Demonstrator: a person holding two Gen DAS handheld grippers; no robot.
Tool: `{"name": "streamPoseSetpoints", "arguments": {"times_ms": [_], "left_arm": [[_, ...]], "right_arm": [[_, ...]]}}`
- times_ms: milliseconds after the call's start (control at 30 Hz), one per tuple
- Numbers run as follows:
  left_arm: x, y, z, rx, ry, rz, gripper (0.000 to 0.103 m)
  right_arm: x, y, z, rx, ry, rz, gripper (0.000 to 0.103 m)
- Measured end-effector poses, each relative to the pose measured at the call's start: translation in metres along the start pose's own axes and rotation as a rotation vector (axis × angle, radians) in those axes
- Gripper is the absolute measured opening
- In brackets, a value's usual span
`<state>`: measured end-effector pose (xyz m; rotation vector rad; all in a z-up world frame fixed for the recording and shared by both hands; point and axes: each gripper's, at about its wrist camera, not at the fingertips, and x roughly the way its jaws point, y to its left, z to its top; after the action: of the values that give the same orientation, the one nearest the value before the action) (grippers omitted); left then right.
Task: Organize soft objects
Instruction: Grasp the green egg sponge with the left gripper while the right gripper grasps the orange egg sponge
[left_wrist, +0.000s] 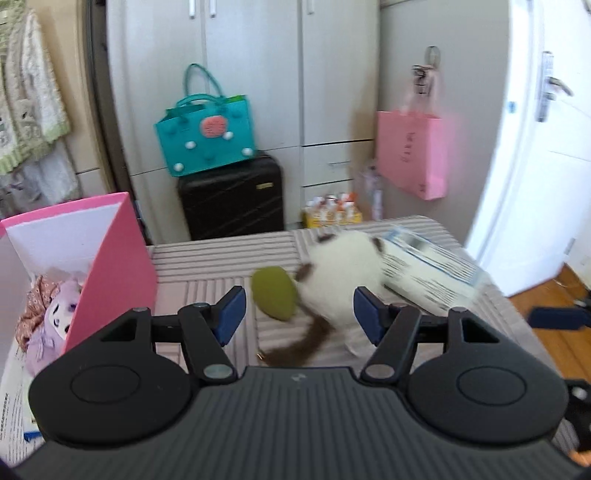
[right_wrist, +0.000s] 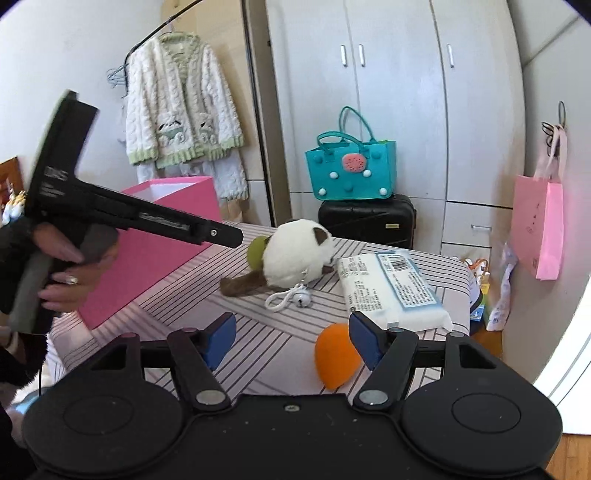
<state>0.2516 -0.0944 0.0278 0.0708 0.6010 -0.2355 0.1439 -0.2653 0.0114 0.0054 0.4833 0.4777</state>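
Observation:
A white plush cat (left_wrist: 343, 277) with brown ears and tail lies on the striped table (left_wrist: 207, 258), touching a green sponge (left_wrist: 275, 297). My left gripper (left_wrist: 299, 314) is open just in front of both, its blue pads wide apart and pressing on nothing. In the right wrist view the cat (right_wrist: 295, 254) and green sponge (right_wrist: 256, 251) lie mid-table. An orange sponge (right_wrist: 336, 354) rests on the cloth beside the right pad of my open right gripper (right_wrist: 293, 341). A pink box (left_wrist: 110, 258) at the left holds a purple plush doll (left_wrist: 55, 317).
A white wipes package (right_wrist: 391, 291) lies right of the cat. A hand (right_wrist: 66, 266) carries the left gripper in front of the pink box (right_wrist: 147, 254). Behind the table stand a black suitcase (right_wrist: 367, 221) with a teal bag (right_wrist: 351, 173); a pink bag (right_wrist: 539, 229) hangs right.

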Motion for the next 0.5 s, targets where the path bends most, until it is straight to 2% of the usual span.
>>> {"name": "streamPoseSetpoints", "arguments": {"times_ms": [100, 133, 267, 367, 500], "left_arm": [[0.02, 0.01, 0.004, -0.065, 0.033, 0.01, 0.059], [0.026, 0.012, 0.004, -0.077, 0.036, 0.035, 0.057], [0.039, 0.018, 0.004, -0.105, 0.021, 0.077, 0.048], [0.05, 0.023, 0.005, -0.151, 0.031, 0.095, 0.043], [0.064, 0.028, 0.006, -0.197, 0.066, 0.076, 0.043]], "right_arm": [[0.005, -0.004, 0.0, 0.005, -0.015, -0.036, 0.072], [0.005, -0.004, -0.001, -0.002, -0.023, -0.053, 0.072], [0.008, -0.012, -0.012, 0.006, -0.068, -0.116, 0.072], [0.014, -0.019, -0.016, 0.015, -0.041, -0.134, 0.072], [0.019, -0.025, -0.017, 0.045, 0.007, -0.099, 0.072]]}}
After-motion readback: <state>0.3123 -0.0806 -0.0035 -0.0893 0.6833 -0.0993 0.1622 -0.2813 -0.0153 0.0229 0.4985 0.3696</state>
